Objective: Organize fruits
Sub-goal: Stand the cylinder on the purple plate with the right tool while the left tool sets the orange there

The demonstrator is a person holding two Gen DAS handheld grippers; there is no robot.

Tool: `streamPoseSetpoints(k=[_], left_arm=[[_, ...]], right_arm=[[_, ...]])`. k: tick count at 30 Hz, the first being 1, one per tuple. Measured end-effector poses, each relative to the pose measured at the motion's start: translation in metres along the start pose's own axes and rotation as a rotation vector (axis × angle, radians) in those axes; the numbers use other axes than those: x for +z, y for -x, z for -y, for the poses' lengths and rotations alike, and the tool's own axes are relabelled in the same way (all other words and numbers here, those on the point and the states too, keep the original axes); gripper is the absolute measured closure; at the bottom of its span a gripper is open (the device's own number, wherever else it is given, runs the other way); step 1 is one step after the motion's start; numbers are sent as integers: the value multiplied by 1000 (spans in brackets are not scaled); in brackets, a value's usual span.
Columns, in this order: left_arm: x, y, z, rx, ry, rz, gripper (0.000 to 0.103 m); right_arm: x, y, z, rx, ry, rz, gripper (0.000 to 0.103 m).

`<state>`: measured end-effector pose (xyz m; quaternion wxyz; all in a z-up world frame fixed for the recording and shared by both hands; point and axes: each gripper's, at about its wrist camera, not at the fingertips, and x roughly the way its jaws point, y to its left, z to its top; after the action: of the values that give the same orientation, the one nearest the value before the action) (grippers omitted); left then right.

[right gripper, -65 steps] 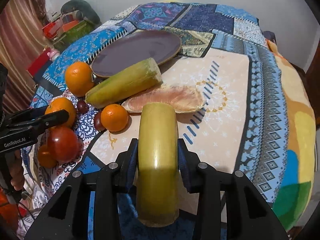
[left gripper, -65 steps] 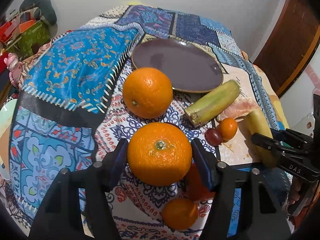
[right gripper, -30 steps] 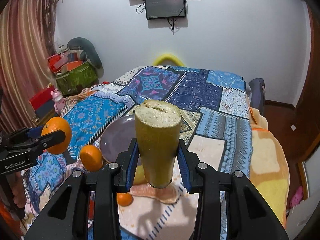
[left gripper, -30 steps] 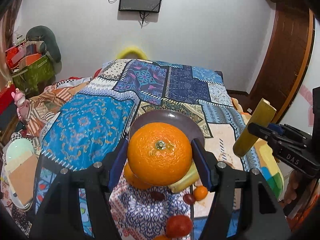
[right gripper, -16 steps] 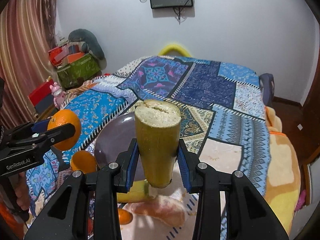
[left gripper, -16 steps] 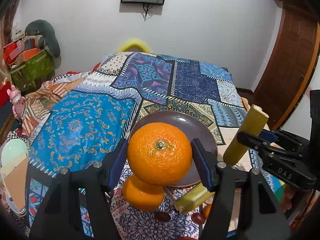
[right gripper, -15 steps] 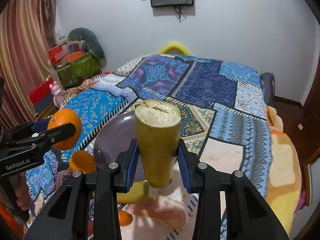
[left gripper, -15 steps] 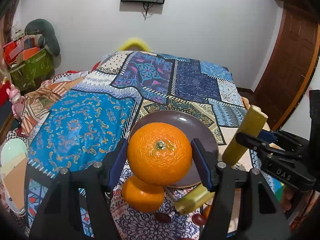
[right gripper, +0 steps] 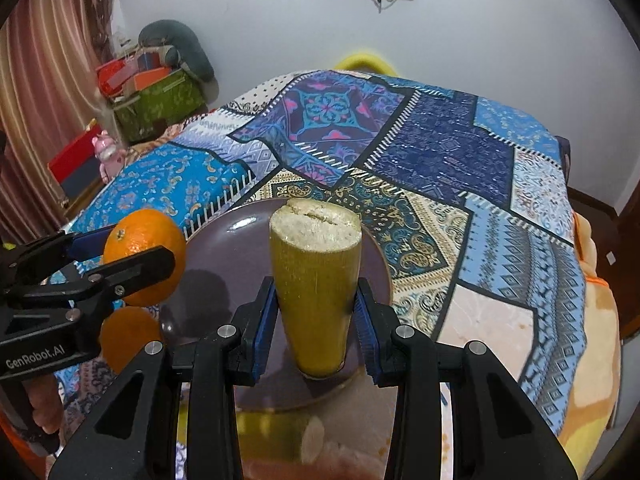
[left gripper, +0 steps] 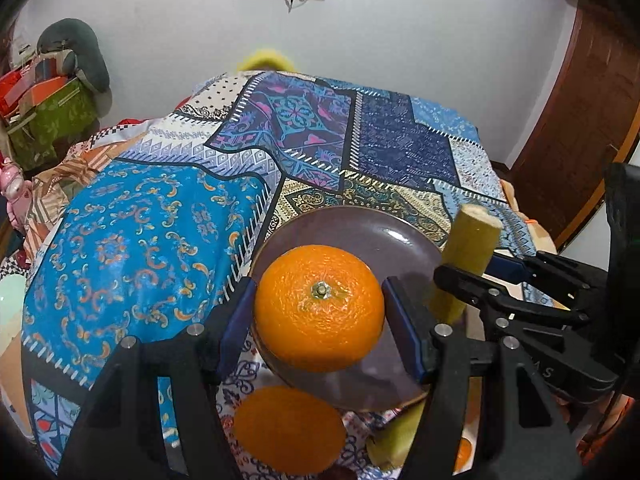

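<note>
The left gripper (left gripper: 319, 312) is clamped on a large orange (left gripper: 319, 307), its blue pads pressing the fruit's two sides with the stem end facing the camera. The orange hangs over the near part of a dark purple plate (left gripper: 372, 236) that lies on the patchwork bedspread (left gripper: 132, 220). The right gripper (right gripper: 316, 316) is closed around a cut length of sugarcane (right gripper: 316, 280), gripped near its lower end and standing nearly upright, pale cut face up, over the plate's right half. In the left wrist view the cane shows just right of the orange, apart from it.

A second orange (left gripper: 289, 428) sits on the bedspread just near of the plate, and another cane piece (right gripper: 280, 436) lies below the right gripper, beside it.

The orange looks firm and fairly heavy, with a pebbled skin that gives the pads some bite; held across its widest part it should stay put, though being round it will likely roll once set on the shallow plate, so it wants a low release toward the middle. The cane looks stiff, dense and waxy smooth; held so low, it is top-heavy and could tip. Laying it on its side seems safer than standing it.

Both pieces appear ready to be lowered onto the plate.
</note>
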<state>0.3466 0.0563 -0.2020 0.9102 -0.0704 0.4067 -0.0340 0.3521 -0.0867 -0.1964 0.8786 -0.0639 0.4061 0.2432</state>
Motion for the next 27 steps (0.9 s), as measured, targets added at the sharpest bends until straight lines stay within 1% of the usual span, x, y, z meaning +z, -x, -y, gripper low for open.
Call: streamPoseSetpoints(k=[6,11,17,21,23,25,26,27], left_arm=[[4,-18,-2,-2,-5,-29,39],[3,-30,-3,4,-8,-56,39],[0,-44,-7,-10,7,-99,39],[-1,-52,-12,-19,32,-132,39],[-1,-53,-13,-31,43,-131,39],[1,-47,-13,-42,52,-111,38],[2,-44,-13,-36,51,-101,37],[4,-39,-12,-26,46,-86,36]], right_arm=[[8,-16,2,0,6,-14,69],[14,-27,8,14,-31,-27,69],[16,-49,10,-14,-24,-100,69],[11,-53,14,-7,-30,-123,69],[11,-50,14,3,-31,-112,68],[13,-45,13,4,-26,-102,68],[14,-42,12,0,-20,-94,66],[14,-41,12,-7,-17,-90,62]])
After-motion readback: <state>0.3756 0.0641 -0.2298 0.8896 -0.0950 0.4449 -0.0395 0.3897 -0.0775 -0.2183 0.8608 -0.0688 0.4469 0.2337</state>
